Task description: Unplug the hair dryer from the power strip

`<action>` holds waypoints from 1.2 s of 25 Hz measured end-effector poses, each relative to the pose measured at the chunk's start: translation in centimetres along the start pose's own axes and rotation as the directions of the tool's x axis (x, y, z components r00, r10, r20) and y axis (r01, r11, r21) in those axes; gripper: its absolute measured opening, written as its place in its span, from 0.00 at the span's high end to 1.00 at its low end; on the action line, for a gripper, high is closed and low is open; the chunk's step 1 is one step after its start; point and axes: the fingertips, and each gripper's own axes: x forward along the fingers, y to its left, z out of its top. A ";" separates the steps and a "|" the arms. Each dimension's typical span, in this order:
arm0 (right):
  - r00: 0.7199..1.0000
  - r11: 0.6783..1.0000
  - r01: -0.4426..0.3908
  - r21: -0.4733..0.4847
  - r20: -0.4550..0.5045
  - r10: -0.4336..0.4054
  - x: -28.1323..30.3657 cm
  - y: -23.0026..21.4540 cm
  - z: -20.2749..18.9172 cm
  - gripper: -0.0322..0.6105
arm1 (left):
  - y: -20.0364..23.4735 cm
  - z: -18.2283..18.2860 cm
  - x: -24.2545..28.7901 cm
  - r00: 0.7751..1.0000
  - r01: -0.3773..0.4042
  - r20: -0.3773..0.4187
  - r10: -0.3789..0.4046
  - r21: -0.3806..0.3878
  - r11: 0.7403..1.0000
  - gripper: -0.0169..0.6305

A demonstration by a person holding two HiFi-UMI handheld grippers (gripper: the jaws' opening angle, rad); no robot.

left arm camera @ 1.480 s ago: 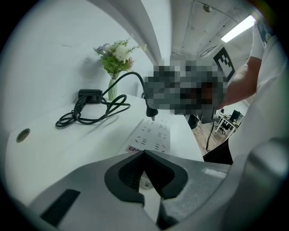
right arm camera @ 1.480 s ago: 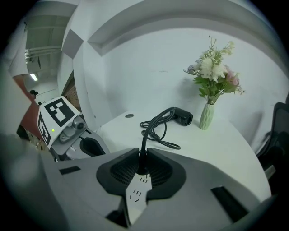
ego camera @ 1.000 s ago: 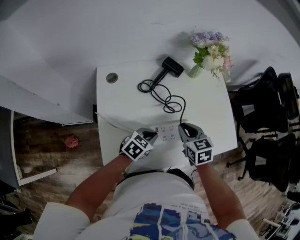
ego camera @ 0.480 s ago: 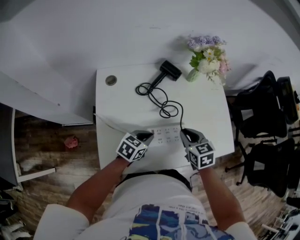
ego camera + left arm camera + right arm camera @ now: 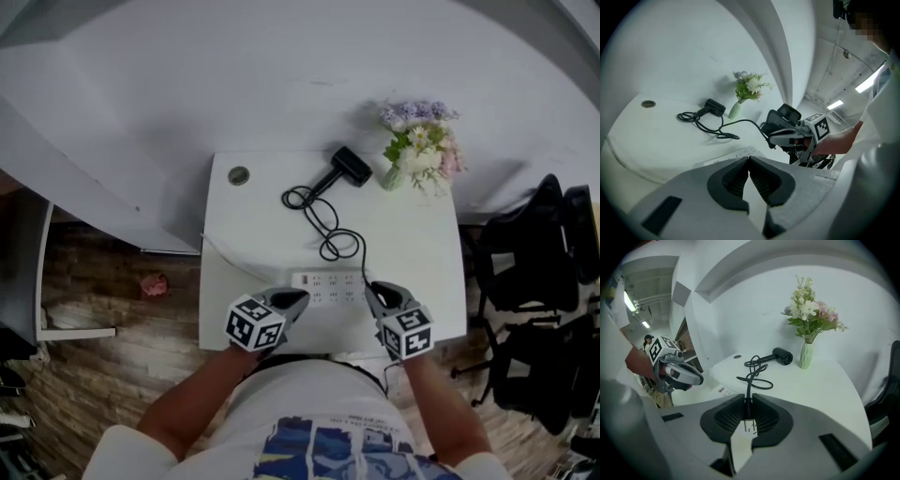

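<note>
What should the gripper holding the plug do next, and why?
Probably lay the plug on the bare table beside the power strip, then open the jaws. The right gripper is shut on the plug, and its metal prongs show bare, so it looks already pulled out. The cord loops loosely back to the hair dryer, so nothing should tug.

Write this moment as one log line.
right tool: shut on plug, unplugged | left tool: shut, empty | power strip: on table
</note>
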 end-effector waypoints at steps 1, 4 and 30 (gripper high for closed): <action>1.000 1.000 -0.010 -0.004 -0.004 0.010 -0.2 -0.1 -0.1 0.87 | -0.4 0.0 -0.3 1.000 -0.007 0.006 0.007 -0.007 1.000 0.96; 0.999 0.999 -0.039 -0.002 -0.005 0.039 -1.0 -0.3 -0.3 0.88 | -1.5 0.2 -1.2 0.999 -0.033 0.028 0.034 -0.024 0.999 0.96; 0.993 0.993 -0.115 -0.040 0.004 0.115 -3.1 -1.2 -1.2 0.95 | -5.1 0.2 -2.6 0.984 -0.151 0.089 0.157 -0.074 0.986 0.96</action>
